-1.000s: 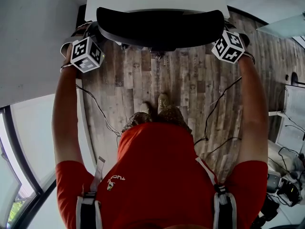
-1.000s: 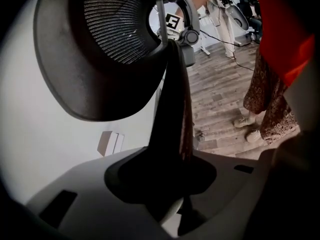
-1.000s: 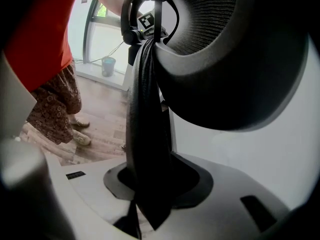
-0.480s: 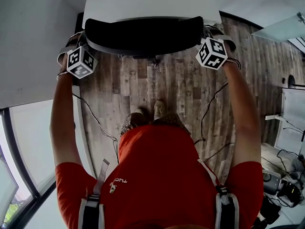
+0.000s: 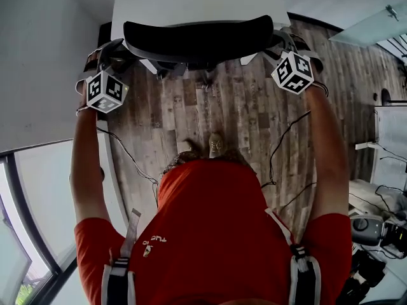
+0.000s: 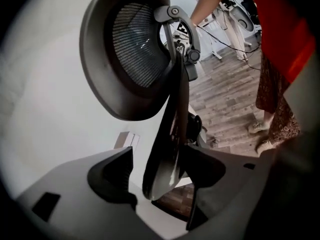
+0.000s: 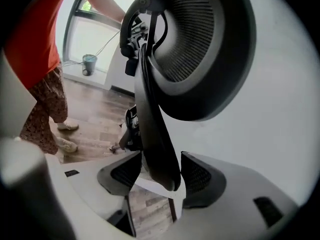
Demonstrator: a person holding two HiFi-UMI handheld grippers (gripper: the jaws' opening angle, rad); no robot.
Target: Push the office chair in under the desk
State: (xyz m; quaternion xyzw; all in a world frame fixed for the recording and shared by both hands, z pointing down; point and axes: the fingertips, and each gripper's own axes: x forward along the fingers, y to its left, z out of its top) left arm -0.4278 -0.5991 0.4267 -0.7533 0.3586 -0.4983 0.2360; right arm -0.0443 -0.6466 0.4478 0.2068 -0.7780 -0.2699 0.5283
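Left gripper (image 6: pixel 159 173) and right gripper (image 7: pixel 161 175) are both released: their jaws have just been opening, and each has a side edge of the backrest between its pads without gripping it. Beyond both grippers lies the white desk (image 5: pixel 197 2). The office chair (image 5: pixel 197 37) stands between them, its backrest at the desk's near edge. Its mesh headrest (image 6: pixel 132 49) rises above the left gripper's jaws. Behind the grippers, the person's shoes (image 5: pixel 215 146) stand on the wood floor (image 5: pixel 254 107).

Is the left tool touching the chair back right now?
Cannot tell. In the left gripper view the left tool, whose jaws have just been opening, straddles the chair back: a gap shows at one pad, the other merges darkly with it.
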